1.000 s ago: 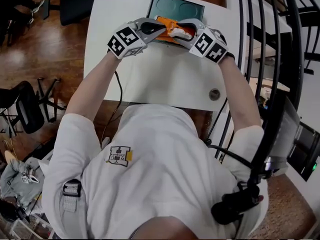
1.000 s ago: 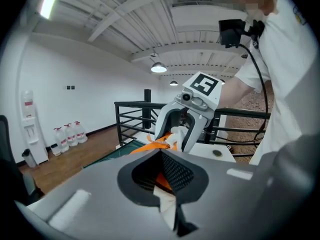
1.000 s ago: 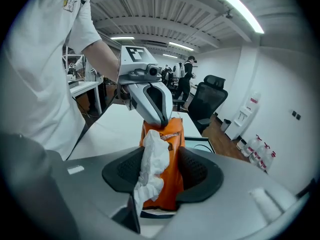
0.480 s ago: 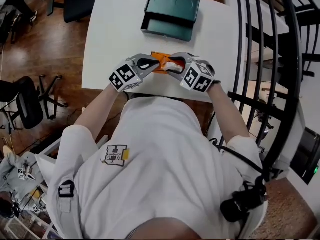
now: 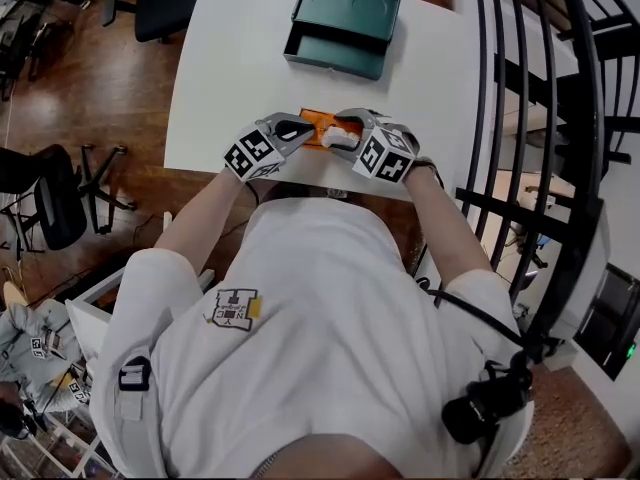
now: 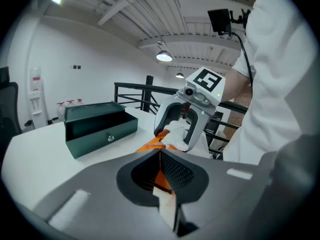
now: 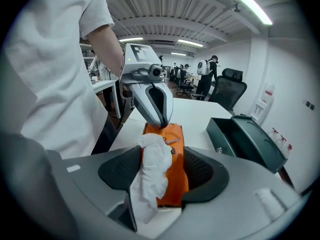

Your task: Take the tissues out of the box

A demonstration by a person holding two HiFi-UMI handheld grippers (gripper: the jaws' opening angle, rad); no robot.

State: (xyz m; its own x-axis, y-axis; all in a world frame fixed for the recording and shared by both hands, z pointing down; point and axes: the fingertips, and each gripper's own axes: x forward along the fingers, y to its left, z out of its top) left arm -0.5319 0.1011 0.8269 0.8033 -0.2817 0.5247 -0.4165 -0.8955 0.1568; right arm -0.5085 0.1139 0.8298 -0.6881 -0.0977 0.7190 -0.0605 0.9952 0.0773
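An orange tissue pack [image 5: 317, 126] hangs over the white table [image 5: 230, 88], close to its front edge, between my two grippers. My left gripper [image 5: 306, 131] is shut on the pack's thin left end [image 6: 159, 176]. A crumpled white tissue [image 7: 151, 171] sticks out of the pack [image 7: 175, 156] and lies between the jaws of my right gripper [image 7: 162, 171]. Those jaws are opening, with the tissue against one pad and the pack against the other. The left gripper view shows the right gripper [image 6: 179, 129] head-on with the tissue [image 6: 175, 132] in it.
A dark green box [image 5: 343, 18] with an open drawer stands at the table's far side. A black metal railing [image 5: 530, 118] runs along the right. Black chairs [image 5: 50, 208] stand on the wood floor at left. The person's body is right at the table's front edge.
Both grippers carried the orange pack back from beside the green box to the table's near edge. Over the last half second they barely shifted, and the tissue stands out more.
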